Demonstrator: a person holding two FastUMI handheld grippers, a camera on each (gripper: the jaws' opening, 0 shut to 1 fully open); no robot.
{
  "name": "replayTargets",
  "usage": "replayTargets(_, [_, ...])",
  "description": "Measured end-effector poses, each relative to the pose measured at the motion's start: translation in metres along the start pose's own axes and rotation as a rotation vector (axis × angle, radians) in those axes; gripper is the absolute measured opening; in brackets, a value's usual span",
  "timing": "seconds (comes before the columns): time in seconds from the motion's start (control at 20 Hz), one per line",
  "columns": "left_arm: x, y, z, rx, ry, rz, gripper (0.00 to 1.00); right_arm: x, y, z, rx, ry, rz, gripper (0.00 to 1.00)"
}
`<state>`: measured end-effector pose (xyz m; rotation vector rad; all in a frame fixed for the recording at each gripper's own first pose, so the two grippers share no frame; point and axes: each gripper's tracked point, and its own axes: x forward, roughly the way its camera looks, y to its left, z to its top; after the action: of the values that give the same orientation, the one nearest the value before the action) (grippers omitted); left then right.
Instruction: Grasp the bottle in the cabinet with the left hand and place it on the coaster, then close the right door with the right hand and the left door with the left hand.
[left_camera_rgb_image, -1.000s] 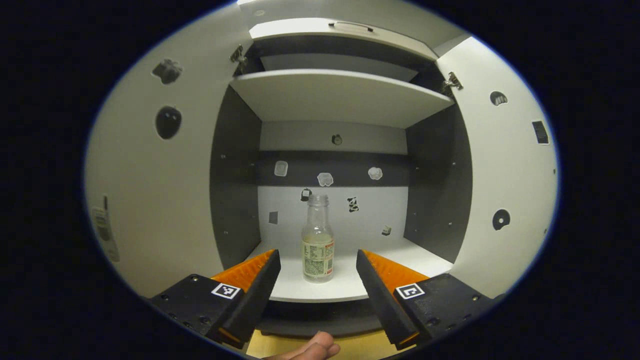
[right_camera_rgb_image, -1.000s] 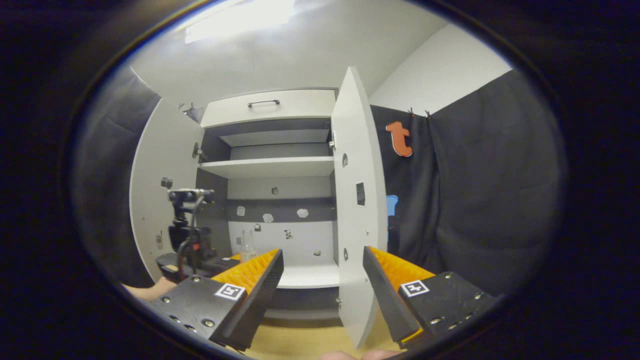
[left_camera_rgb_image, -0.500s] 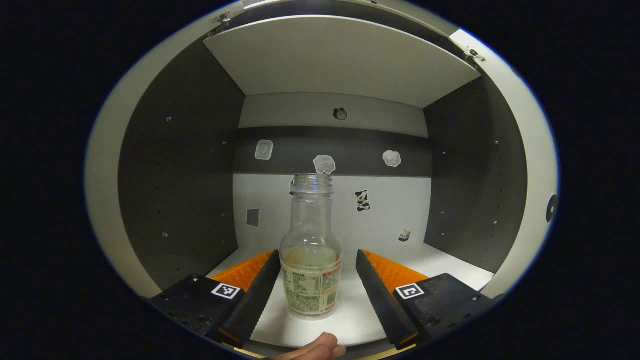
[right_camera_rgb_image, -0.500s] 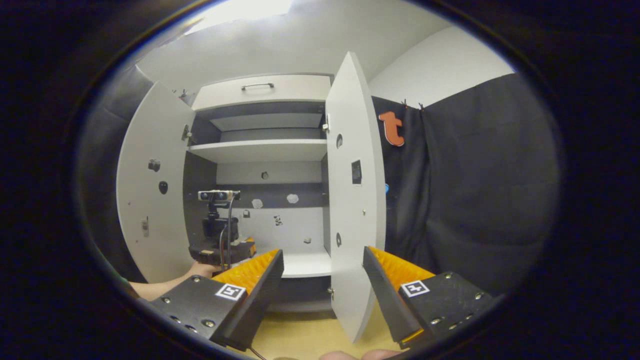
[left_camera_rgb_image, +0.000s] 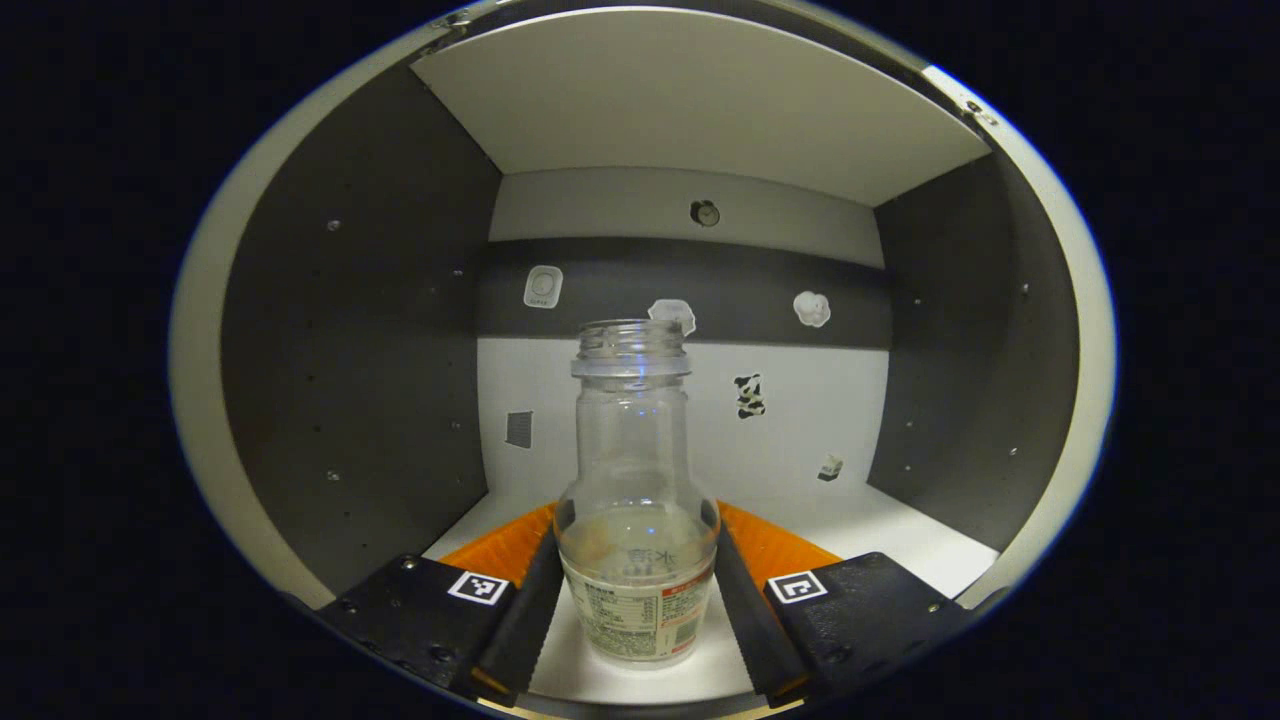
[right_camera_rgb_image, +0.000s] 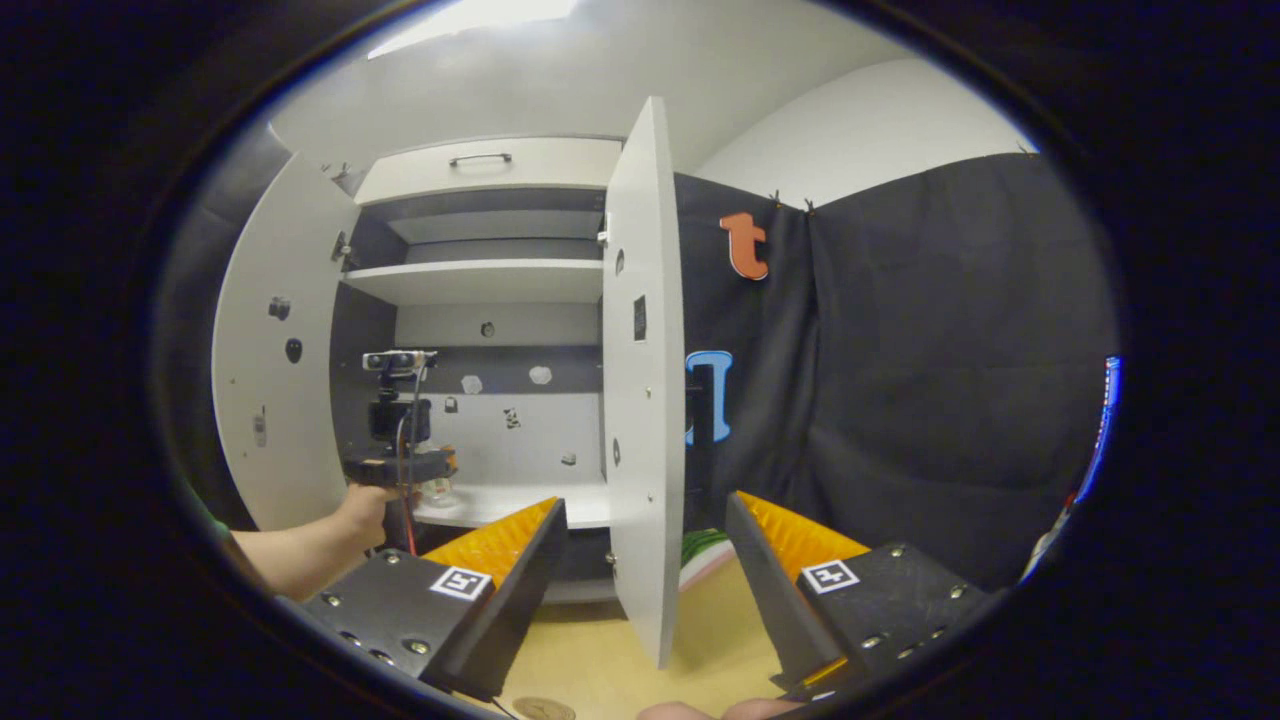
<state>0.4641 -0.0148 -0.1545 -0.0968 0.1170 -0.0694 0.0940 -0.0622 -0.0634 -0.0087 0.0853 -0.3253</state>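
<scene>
both fingers of our left claw (left_camera_rgb_image: 637, 625) flank the upright bottle (left_camera_rgb_image: 636, 530), apparently touching but we can't tell if clamped; right claw (right_camera_rgb_image: 645, 600) spread apart.

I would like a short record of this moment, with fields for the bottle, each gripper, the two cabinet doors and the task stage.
bottle: clear bottle, uncapped, upright on the lower cabinet shelf
left gripper: left gripper inside the cabinet, one finger at each side of the bottle's base, closed on it or nearly so
right gripper: right gripper open, outside the cabinet, near the right door's edge
right door: right door open
left door: left door open
stage: bottle not yet lifted out
</scene>
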Motion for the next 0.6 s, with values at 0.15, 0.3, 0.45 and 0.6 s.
replayTargets(0.15, [-0.048,-0.004,0.015,-0.05,-0.002,-0.013,0.78,-0.021,-0.012,0.001,0.008,-0.005,0.017,0.97])
replayTargets(0.3, [-0.099,-0.004,0.032,-0.044,-0.016,0.005,0.79,-0.045,-0.022,0.003,0.016,-0.006,0.033,0.97])
replayTargets(0.45, [-0.152,-0.011,0.049,-0.026,-0.053,-0.002,0.77,-0.071,-0.031,0.008,0.036,-0.016,0.061,0.97])
replayTargets(0.6, [-0.212,-0.021,0.058,0.014,-0.097,-0.015,0.77,-0.1,-0.043,0.011,0.053,-0.017,0.08,0.97])
